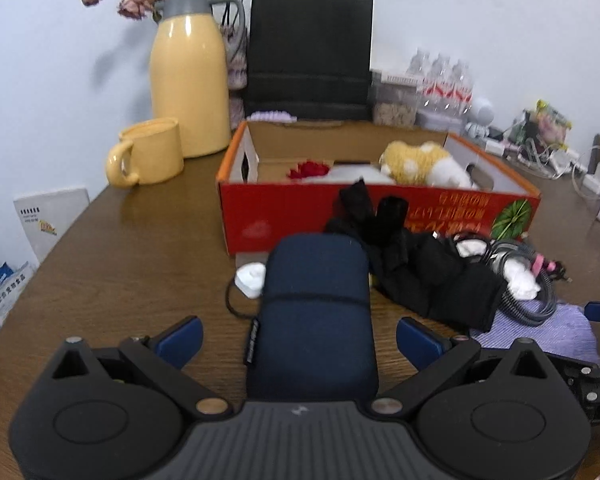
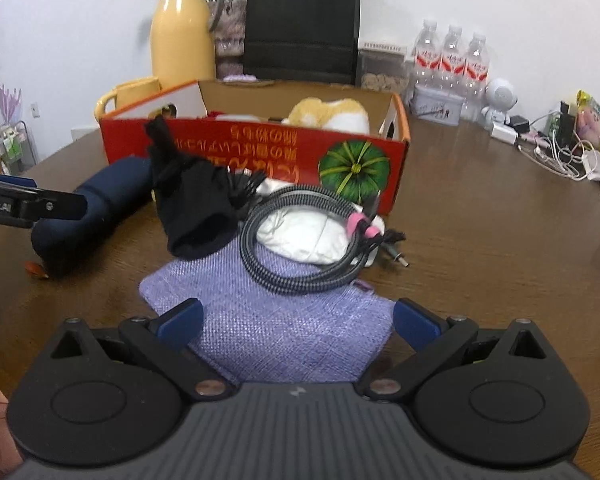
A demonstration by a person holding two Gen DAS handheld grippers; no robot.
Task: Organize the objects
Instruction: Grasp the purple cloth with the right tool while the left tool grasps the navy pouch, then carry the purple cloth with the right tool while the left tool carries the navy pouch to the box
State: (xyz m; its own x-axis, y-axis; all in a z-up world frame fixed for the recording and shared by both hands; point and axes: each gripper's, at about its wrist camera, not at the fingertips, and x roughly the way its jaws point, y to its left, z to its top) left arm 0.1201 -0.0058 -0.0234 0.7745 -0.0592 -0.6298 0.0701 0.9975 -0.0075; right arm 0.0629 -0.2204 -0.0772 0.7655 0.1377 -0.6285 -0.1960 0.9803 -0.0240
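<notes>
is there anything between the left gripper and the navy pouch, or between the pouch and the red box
Nothing blocks the grasp: the left gripper is open with the navy pouch already lying between its fingers. Toward the red box, a white charger sits at the pouch's far left and a black cloth at its far right, both low on the table.

bare brown wooden table (image 1: 140,264) lay open left of the red cardboard box (image 1: 284,216). in front of it, a navy fabric pouch (image 1: 316,312), black cloth bag (image 2: 192,204), coiled braided cable (image 2: 300,240) and lilac woven mat (image 2: 276,320) crowded the way.
</notes>
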